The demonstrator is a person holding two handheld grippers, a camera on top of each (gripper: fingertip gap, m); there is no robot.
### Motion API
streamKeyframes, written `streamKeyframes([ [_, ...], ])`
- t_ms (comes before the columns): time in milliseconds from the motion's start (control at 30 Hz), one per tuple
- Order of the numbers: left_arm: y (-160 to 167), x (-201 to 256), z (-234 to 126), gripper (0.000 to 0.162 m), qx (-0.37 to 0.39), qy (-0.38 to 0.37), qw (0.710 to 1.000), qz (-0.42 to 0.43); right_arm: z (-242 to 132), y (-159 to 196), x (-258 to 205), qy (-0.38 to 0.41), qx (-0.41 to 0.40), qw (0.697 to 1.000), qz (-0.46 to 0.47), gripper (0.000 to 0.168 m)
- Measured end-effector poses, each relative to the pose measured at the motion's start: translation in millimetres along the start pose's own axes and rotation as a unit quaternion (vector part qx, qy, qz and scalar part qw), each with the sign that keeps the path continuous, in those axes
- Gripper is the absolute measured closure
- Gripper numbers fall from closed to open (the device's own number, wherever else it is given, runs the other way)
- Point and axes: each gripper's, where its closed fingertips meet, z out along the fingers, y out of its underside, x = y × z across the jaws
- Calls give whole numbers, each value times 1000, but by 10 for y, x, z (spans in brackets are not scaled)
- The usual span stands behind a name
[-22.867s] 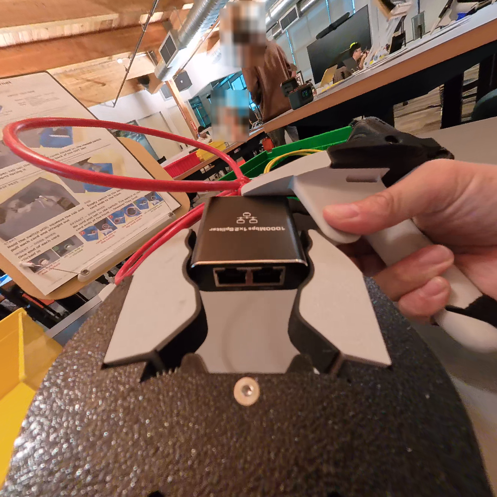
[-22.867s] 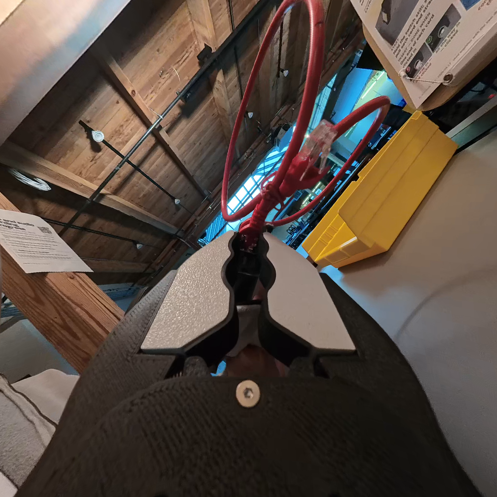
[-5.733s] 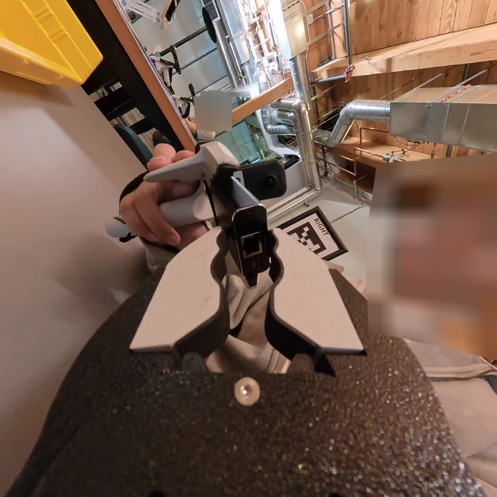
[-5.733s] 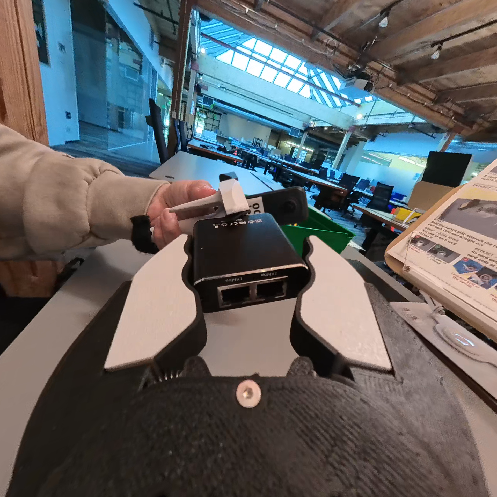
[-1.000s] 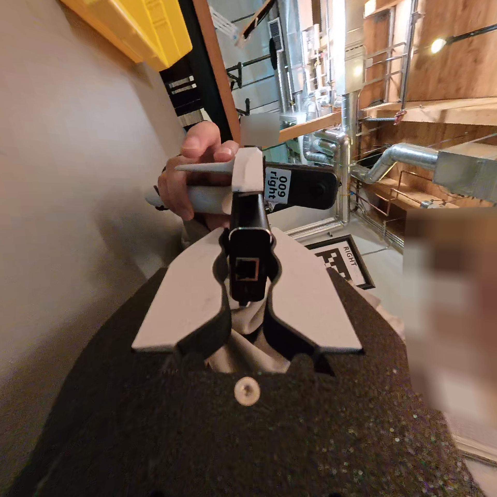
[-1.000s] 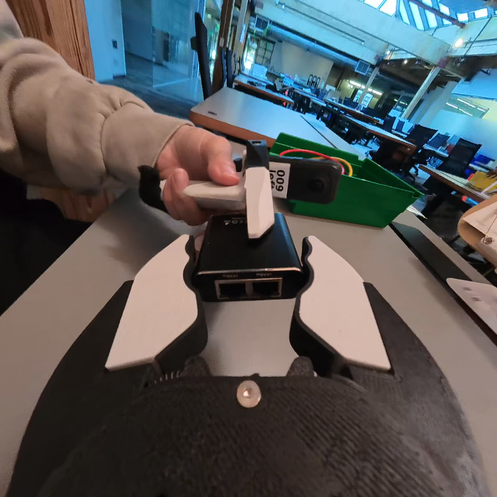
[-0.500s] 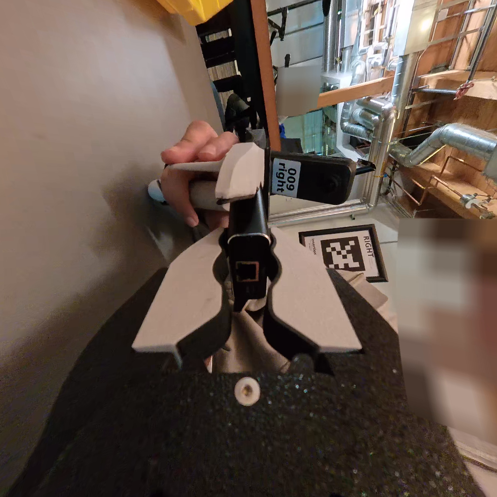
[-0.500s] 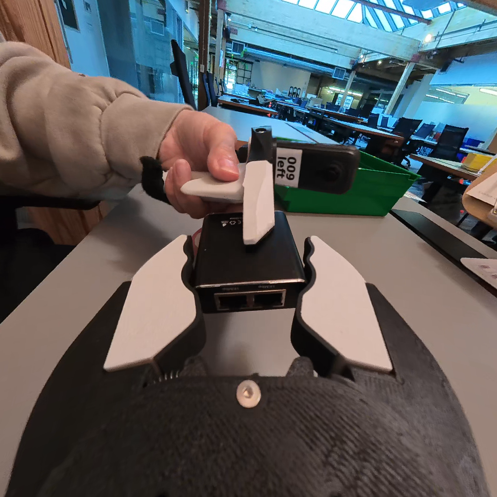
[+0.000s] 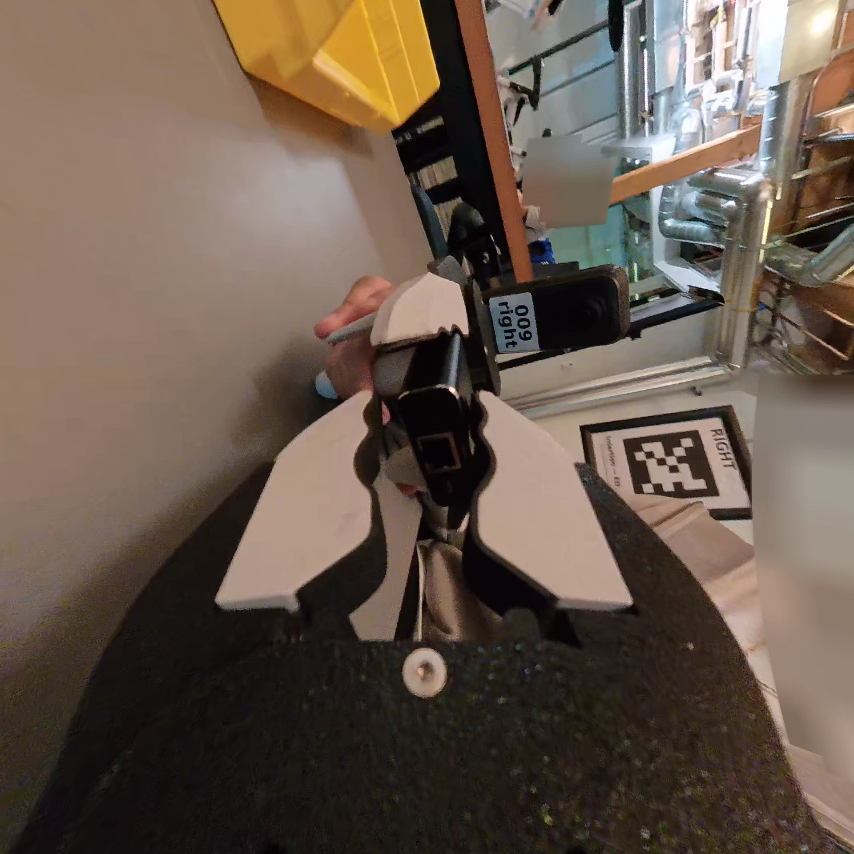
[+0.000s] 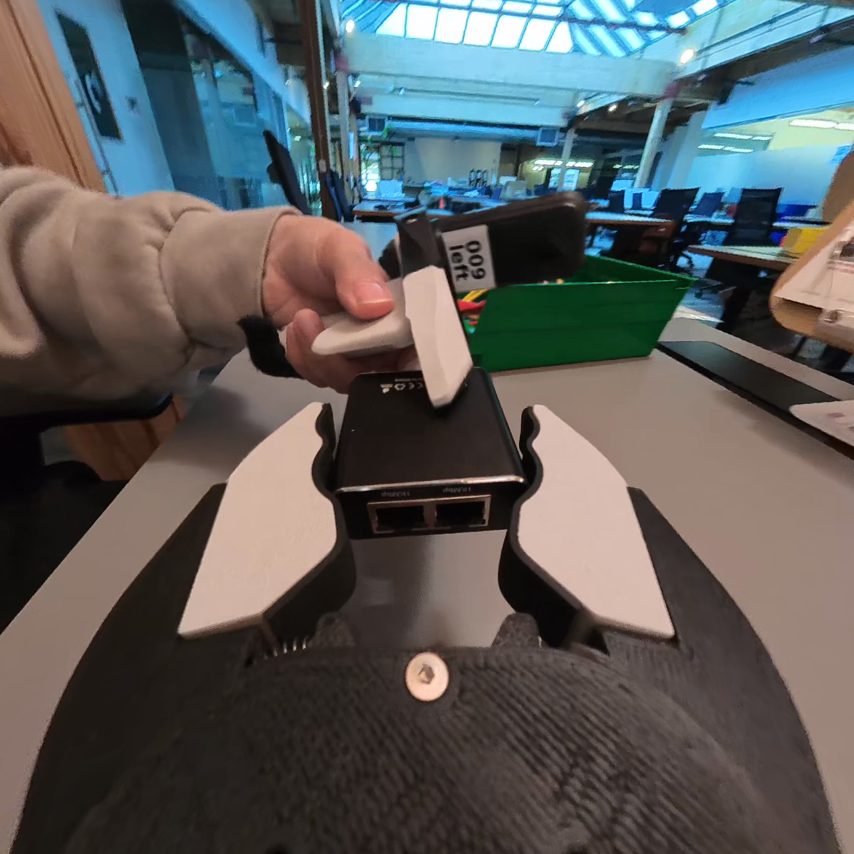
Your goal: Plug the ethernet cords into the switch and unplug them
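A small black ethernet switch (image 10: 427, 457) is held between two hand-held grippers above a grey table (image 10: 670, 462); the right gripper (image 10: 427, 462) has its two white-faced fingers (image 10: 268, 517) closed against the left and right sides of the switch, whose end with two empty side-by-side ports faces the right wrist camera; no cord is plugged into either port; beyond the switch, the left gripper (image 10: 436, 356) comes in from the far end, one of its white fingers lying tilted across the top face of the switch near its far edge, held by a hand (image 10: 323, 295) in a beige sleeve (image 10: 115, 277); behind the switch, a green bin (image 10: 577, 323) sits on the table with red and yellow cords (image 10: 466, 307) showing over its rim; in the left wrist view the switch (image 9: 436, 443) appears edge-on, its single-port end facing the camera, set between the left gripper's (image 9: 427, 434) fingers (image 9: 545, 508); the right-hand finger sits against the switch, while a narrow gap shows on the other side, so I cannot tell whether this gripper is clamped on it; past the switch, the right gripper (image 9: 416, 342) grips its far end, with a black camera (image 9: 568, 314) mounted on it; a yellow bin (image 9: 351, 55) lies on the table far beyond the switch, and a framed black-and-white marker (image 9: 665, 457) stands just beside it.
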Motion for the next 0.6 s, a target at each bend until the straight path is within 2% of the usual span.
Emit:
streamKeyframes([
  [100,-94,-26,-136,115,28,-34,999,17,-81,-70,101,16,32,999,31,90],
  [300,97,111,-79,111,-14,10,1000,-3,-49,-40,77,16,18,1000,17,90],
  [400,69,80,-112,113,5,-1,1000,19,-131,-66,175,38,31,998,31,90],
  [500,-140,214,-438,121,63,-15,994,88,-243,-59,289,62,31,997,36,90],
  [533,-227,267,-614,122,78,-37,989,119,-255,-65,292,59,34,997,40,90],
  [600,-393,246,-1062,127,98,-127,968,192,-254,-62,305,60,34,997,46,90],
])
